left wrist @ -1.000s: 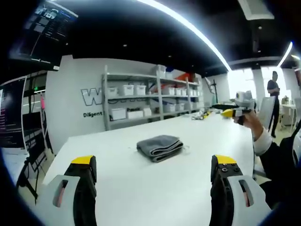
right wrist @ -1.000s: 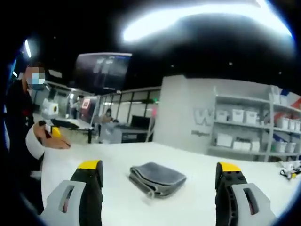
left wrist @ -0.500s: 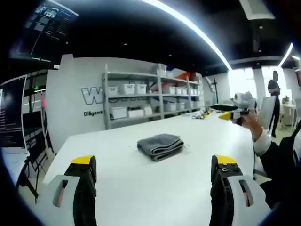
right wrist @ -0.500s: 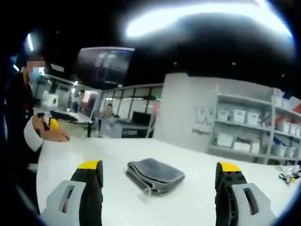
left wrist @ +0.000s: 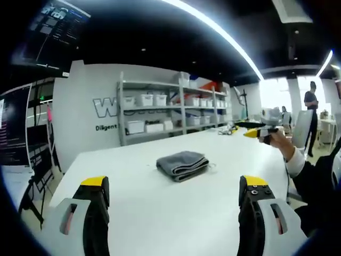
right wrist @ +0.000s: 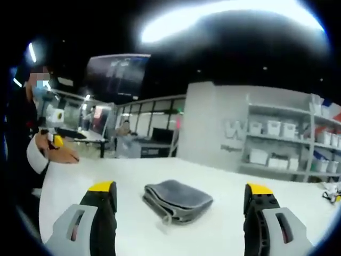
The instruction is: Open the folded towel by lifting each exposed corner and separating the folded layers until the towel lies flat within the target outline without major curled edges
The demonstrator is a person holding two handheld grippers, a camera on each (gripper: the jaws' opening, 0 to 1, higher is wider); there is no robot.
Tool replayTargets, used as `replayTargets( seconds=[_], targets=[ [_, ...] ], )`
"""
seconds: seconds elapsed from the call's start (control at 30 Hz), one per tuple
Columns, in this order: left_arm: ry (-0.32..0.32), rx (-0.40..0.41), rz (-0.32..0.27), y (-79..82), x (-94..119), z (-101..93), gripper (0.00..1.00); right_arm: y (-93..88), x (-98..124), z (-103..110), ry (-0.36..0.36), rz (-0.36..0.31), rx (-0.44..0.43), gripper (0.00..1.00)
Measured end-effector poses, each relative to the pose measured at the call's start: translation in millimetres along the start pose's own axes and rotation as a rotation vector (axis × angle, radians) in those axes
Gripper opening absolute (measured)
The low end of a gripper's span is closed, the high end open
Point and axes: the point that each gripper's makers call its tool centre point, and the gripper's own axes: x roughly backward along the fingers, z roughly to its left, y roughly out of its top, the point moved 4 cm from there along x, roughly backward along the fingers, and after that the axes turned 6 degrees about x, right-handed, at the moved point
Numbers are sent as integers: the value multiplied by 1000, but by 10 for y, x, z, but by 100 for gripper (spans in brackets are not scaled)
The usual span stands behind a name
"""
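A grey towel [left wrist: 182, 164] lies folded in layers on the white table [left wrist: 160, 213], its folded edges facing me in the left gripper view. My left gripper [left wrist: 176, 184] stands open, well short of the towel, nothing between its yellow-tipped jaws. The right gripper [left wrist: 259, 133] shows at the right of that view, held by a hand above the table's far edge. In the right gripper view the same towel [right wrist: 177, 200] sits between and beyond the jaws of my right gripper [right wrist: 178, 189], which stands open and apart from it. The left gripper [right wrist: 53, 141] and its hand show at the left.
Grey shelving [left wrist: 170, 109] with white bins stands behind the table against a white wall. A dark monitor stand [left wrist: 21, 138] is at the left. A person [left wrist: 310, 114] stands far right. Small items [left wrist: 228, 129] lie at the table's far end.
The right gripper has tilted and shifted slightly above the far table edge. The towel has not moved. Both views drifted only a little.
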Motion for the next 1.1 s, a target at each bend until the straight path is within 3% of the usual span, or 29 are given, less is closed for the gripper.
replayTargets(
  seconds=[0.5,0.8,1.1],
  targets=[
    [10,-10,4,19,20,51,100,-122,-300,-65,18,42,23,99],
    [12,-14,13,3,15,60,100,-155,-410,-81,5,16,31,99],
    [18,-12,16,-9,24,89,100,-186,-496,-98,11,35,35,99]
  ],
)
